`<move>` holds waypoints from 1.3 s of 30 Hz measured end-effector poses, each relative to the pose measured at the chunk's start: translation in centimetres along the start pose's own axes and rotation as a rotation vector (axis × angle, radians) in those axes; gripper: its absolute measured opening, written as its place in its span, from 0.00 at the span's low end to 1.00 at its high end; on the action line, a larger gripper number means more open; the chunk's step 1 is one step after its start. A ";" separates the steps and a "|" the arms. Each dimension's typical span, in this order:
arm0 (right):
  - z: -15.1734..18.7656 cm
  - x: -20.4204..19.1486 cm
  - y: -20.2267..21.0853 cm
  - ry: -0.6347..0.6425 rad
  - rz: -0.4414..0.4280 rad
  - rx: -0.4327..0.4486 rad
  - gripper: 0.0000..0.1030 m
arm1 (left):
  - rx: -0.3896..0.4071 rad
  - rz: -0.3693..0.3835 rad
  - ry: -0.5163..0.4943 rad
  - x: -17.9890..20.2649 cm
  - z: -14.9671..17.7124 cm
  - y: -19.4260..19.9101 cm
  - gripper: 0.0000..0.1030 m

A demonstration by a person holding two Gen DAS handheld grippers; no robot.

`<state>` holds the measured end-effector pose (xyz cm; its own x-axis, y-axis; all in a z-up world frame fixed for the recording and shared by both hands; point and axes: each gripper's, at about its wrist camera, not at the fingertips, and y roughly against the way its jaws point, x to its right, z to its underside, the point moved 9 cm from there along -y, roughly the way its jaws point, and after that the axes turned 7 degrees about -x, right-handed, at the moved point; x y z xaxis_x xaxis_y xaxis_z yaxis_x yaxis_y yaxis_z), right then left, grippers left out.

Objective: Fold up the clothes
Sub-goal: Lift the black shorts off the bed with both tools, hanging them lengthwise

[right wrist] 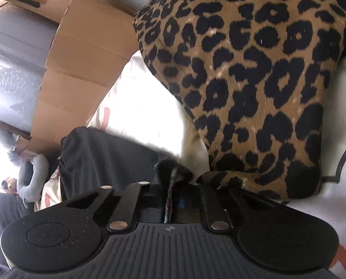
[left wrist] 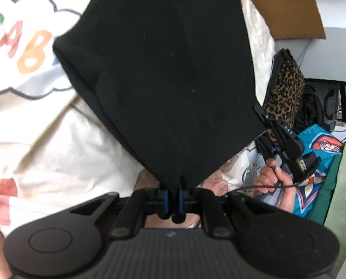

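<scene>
Cardboard box (right wrist: 80, 53) beside leopard-print garment (right wrist: 254, 81)

Both wrist views close, angled down, sharing leopard-print cloth (left wrist: 285, 86)

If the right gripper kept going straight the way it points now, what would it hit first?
Probably the leopard-print garment. The right gripper is shut on a corner of the black garment, and the leopard-print piece fills the view just ahead and right of its fingers. Depth is unclear; it may already touch.
</scene>
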<state>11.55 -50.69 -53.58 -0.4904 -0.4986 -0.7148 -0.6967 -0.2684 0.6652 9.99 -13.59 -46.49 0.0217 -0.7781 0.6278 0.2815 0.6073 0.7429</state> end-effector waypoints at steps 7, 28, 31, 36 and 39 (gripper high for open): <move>-0.3 -3.1 1.6 0.088 0.015 -0.014 0.05 | 0.088 0.021 -0.012 0.4 -1.2 4.1 0.08; 1.4 -14.8 10.3 0.323 0.017 -0.124 0.04 | 0.274 0.000 -0.117 5.3 1.2 17.9 0.07; 2.2 -15.1 11.4 0.348 0.004 -0.147 0.04 | 0.267 -0.022 -0.148 5.8 1.9 18.3 0.08; 4.2 -14.8 12.8 0.372 -0.019 -0.192 0.04 | 0.254 -0.066 -0.138 6.0 2.8 18.5 0.08; 5.1 -14.7 13.7 0.402 -0.029 -0.208 0.04 | 0.226 -0.061 -0.135 5.5 3.6 18.3 0.08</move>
<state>6.52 -42.86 -35.04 -0.2010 -0.7581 -0.6204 -0.5670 -0.4264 0.7048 11.77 -6.16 -28.61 -0.1207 -0.7952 0.5942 0.0572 0.5920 0.8039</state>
